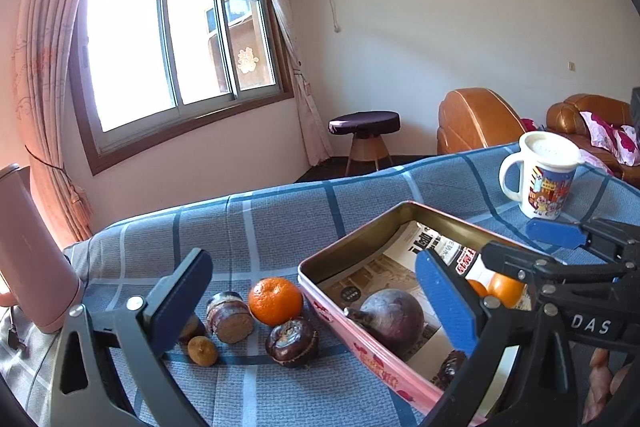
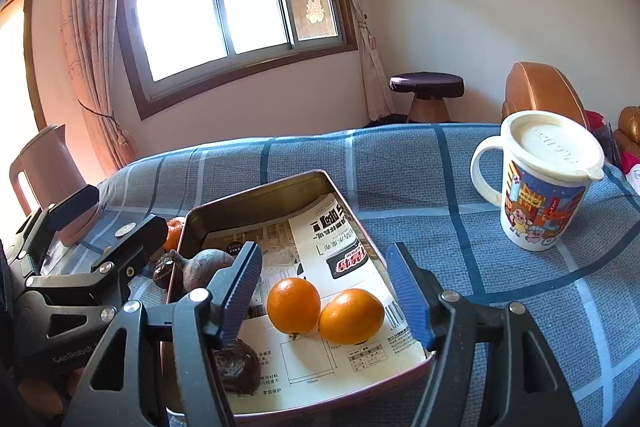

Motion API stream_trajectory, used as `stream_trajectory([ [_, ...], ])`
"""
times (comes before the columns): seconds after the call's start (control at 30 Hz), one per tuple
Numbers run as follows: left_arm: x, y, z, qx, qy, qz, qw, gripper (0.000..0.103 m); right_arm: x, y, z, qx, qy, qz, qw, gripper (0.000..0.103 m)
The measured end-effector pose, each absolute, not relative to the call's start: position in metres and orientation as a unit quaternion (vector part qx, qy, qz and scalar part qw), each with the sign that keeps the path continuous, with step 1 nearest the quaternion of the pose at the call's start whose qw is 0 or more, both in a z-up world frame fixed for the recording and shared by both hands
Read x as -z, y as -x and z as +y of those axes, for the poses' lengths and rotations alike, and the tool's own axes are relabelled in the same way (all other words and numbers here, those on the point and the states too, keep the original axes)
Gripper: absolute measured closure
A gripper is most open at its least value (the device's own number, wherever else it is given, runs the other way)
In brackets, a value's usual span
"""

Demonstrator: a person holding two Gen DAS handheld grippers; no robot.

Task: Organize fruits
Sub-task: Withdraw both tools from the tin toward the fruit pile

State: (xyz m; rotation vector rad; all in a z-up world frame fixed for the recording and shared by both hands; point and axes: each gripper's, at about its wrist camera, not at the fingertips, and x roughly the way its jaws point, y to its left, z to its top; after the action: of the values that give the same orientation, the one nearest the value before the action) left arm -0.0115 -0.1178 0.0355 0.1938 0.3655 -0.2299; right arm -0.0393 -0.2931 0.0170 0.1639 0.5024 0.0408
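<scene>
Left wrist view: left gripper (image 1: 316, 297) stands with its jaws spread wide, nothing between the pads. Between and beyond the fingers, on the blue checked cloth (image 1: 280, 219), lie a mandarin (image 1: 275, 301), a cut brown piece (image 1: 230, 317), a dark water chestnut (image 1: 293, 342) and a small tan fruit (image 1: 203, 350). To the right sits the pink tin (image 1: 352, 343), lined with printed paper; inside it a large purple round fruit (image 1: 394, 319) (species unclear). Right gripper (image 1: 496, 251) reaches in over the tin from the right, jaws apart. Lidded mug (image 1: 540, 183) stands behind the tin; a pink kettle (image 1: 28, 251) at far left.

Right wrist view: right gripper (image 2: 324, 295) is partly open over the tin (image 2: 256, 195), pads clear of everything. Two orange fruits (image 2: 294, 305) (image 2: 351, 315) lie touching each other on the paper between the fingers, not gripped. A dark chestnut (image 2: 236, 367) sits in the tin's near left corner, the purple fruit (image 2: 208, 267) behind the left finger. Left gripper (image 2: 116, 211) shows at the left edge.
</scene>
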Motion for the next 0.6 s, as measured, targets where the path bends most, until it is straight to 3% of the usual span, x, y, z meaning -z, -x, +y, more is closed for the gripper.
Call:
stream_trajectory([
  [0.23,-0.034,0.003,-0.098,0.085,-0.07,0.191,0.975,0.0,-0.031,0.057,-0.315,0.055,-0.102,0.185,0.976,0.034],
  [0.6,-0.018,-0.008,-0.092,0.063,-0.075,0.232,0.968,0.0,-0.023,0.052,-0.294,0.055,-0.05,0.199,0.977,0.034],
])
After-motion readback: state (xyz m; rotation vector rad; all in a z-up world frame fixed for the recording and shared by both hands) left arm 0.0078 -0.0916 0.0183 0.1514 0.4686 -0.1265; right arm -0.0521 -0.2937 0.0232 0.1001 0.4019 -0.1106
